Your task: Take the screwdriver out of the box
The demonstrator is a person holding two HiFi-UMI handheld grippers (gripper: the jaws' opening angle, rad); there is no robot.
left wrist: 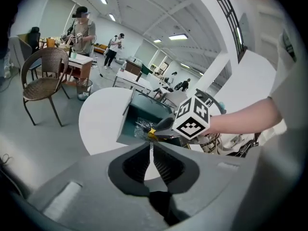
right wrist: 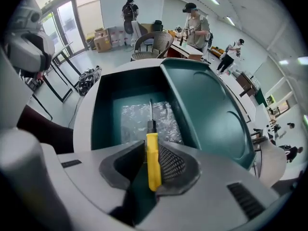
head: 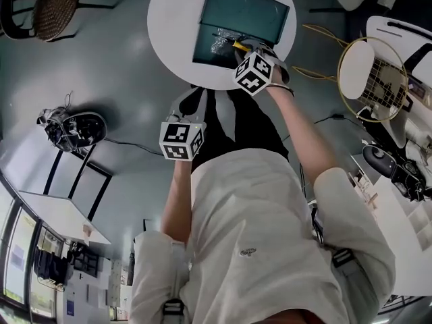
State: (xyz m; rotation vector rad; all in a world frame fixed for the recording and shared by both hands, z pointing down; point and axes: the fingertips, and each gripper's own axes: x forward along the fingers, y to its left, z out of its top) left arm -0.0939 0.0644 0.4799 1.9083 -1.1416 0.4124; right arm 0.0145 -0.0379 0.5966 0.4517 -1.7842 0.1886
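The single screwdriver, with a yellow plastic handle, a dark collar and a thin metal shaft, is clamped by its handle between the jaws of the right gripper. It lies along the jaws, its shaft reaching forward over the inside of the box. Whether its tip touches anything there cannot be told. In the head view the screwdriver shows at the box's right edge, under the right gripper, which points steeply down.

There is one box: a dark green, rectangular plastic box standing open, with its one hinged lid thrown back on the far side. On the box's floor lies one crumpled piece of clear, shiny plastic wrapping. Nothing else can be made out in it.

The box rests on one round white table, near the table's edge on the person's side.

There are two grippers, each with a marker cube. The left gripper is off the table, held up close to the person's body and well apart from the box. Its jaws are drawn almost together, with only a thin slit between the pads, and they hold nothing. From its view, the right gripper sits over the box.

One brown wicker chair stands on the grey floor beside the table.
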